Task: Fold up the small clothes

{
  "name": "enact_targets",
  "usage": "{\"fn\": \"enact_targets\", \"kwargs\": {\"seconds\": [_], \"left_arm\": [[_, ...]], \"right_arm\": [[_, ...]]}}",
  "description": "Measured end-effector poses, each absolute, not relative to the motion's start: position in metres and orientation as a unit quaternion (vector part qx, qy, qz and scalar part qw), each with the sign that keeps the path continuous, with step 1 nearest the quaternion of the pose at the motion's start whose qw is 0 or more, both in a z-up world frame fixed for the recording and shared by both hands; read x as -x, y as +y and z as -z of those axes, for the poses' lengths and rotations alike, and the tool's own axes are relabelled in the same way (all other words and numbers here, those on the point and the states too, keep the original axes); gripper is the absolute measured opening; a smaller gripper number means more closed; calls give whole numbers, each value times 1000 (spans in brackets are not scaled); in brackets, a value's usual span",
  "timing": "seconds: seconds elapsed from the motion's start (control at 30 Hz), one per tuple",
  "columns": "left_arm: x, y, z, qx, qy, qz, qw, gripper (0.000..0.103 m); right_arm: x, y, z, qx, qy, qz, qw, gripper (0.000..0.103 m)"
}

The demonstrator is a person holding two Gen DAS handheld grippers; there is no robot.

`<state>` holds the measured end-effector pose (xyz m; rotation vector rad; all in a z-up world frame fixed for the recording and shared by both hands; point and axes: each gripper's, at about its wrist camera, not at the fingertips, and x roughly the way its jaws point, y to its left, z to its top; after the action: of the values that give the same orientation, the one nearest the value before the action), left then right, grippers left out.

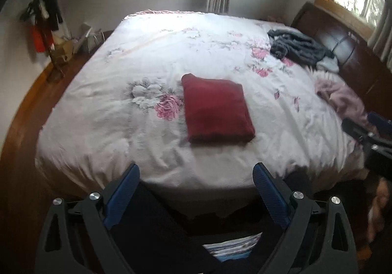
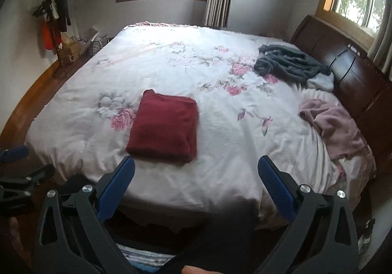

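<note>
Clothes lie scattered across the bed (image 2: pixel 171 65) that fills the space ahead of both your grippers, its white cover printed with pink and grey flowers. Its dark wooden headboard (image 2: pixel 348 70) runs along the far right of your right gripper's view.

Largest of the garments is the grey one (image 2: pixel 291 65), crumpled in a heap far ahead and to the right, near the headboard, with a bit of pale cloth (image 2: pixel 321 83) touching its right end. Nearer to you on that same right side lies the pink garment (image 2: pixel 335 127), also unfolded, bunched close to the edge of the bed.

Straight ahead of your left gripper (image 1: pixel 196 176) sits the red garment (image 1: pixel 216 108), folded into a neat flat square, well apart from the other clothes. From your right gripper (image 2: pixel 196 168) it lies just ahead and slightly left, beyond your left fingertip (image 2: pixel 127 163).

Both grippers stand wide apart and hold nothing, and both hover off the near edge of the bed, touching no fabric. Your right gripper's blue pad shows blurred at the right edge of the left view, beside the pink garment; your left gripper's pad shows at the left edge of the right view.
</note>
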<state>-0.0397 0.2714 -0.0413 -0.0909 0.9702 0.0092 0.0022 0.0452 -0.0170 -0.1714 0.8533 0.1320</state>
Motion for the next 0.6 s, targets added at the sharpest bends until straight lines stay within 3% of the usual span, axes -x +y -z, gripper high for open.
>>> {"fn": "enact_targets", "kwargs": {"seconds": [0.6], "left_arm": [[50, 268, 35, 49, 473, 3, 879, 94]], "right_arm": [[19, 58, 16, 80, 422, -75, 900, 100]]}}
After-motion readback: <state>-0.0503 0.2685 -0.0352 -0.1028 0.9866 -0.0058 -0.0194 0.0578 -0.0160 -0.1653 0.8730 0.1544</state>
